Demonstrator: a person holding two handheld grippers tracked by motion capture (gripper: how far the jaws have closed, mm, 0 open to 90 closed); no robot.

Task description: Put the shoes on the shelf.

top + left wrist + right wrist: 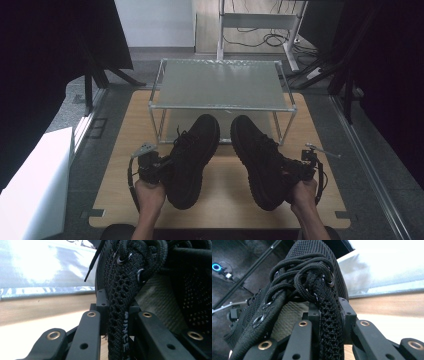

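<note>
Left gripper (159,165) pinches left shoe (192,159) at its collar; right gripper (299,169) pinches right shoe (257,160) the same way. Both shoes, toes toward rack (220,106), above wooden table (225,200).

Table (125,150): light wood top, grey floor around. Rack (220,85) on table's far half: white tube frame, frosted top shelf, lower shelf beneath, partly hidden. White box (35,180) left of table, just beside its edge. White stand (257,22) beyond rack, near wall; cables (255,40) tangled on floor under it. Dark curtains (50,50) both sides. Black tripod legs (100,75) at far left.
</note>
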